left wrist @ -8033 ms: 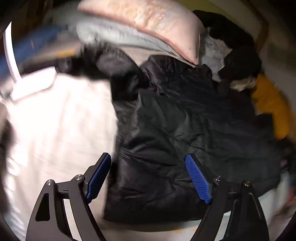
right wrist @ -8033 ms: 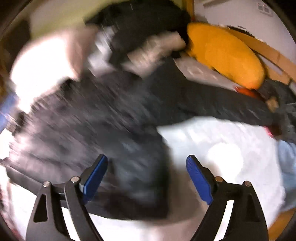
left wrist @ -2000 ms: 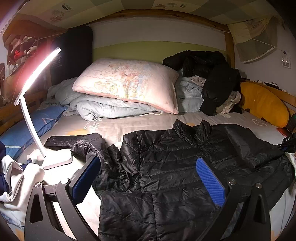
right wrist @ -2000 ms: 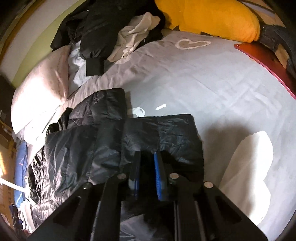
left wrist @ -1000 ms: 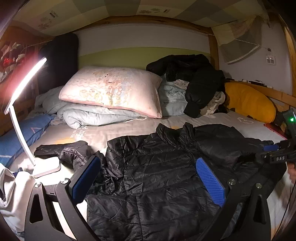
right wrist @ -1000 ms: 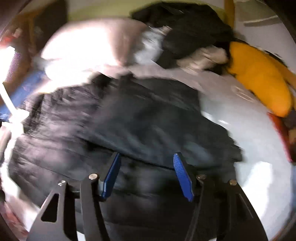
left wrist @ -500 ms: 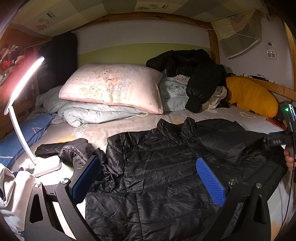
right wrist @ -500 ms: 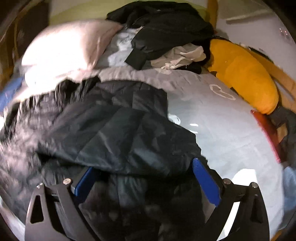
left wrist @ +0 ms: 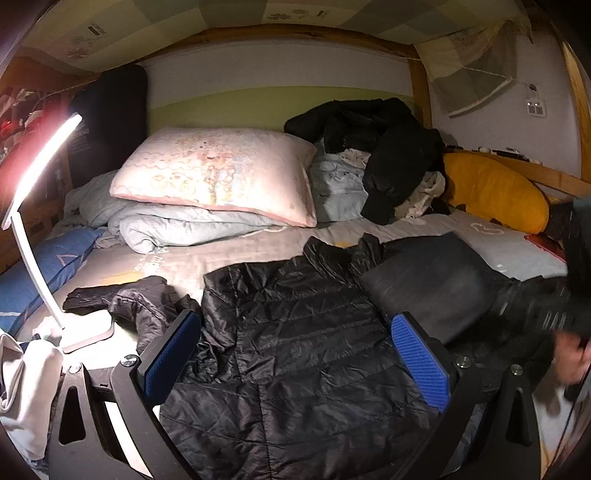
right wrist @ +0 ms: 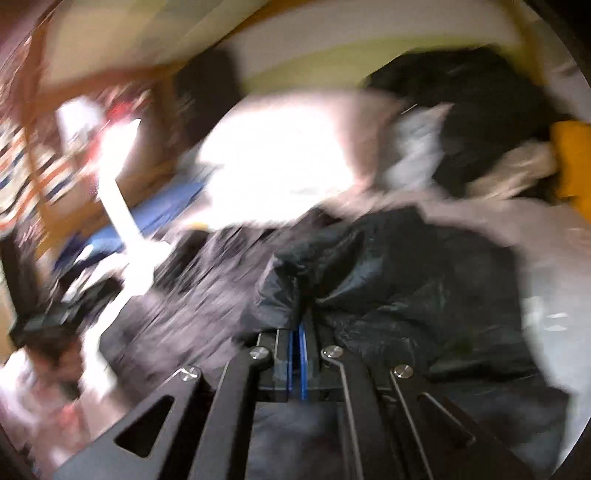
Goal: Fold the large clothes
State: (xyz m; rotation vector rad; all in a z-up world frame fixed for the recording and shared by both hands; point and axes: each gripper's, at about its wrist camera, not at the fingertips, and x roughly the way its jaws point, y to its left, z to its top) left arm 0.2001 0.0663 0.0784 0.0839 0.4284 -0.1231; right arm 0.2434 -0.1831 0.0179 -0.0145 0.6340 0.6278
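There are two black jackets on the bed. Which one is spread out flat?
The quilted black jacket nearest the camera, lying open on the sheet. The other black jacket is heaped on the bedding by the orange cushion.

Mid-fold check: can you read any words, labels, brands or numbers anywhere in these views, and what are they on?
"thi": partial print on the bed sheet, near the quilt; the rest is too small to read.
Ceiling labels: too small to read.
Faint print on the black cushion: unreadable.
Right wrist view: motion-blurred, nothing legible.
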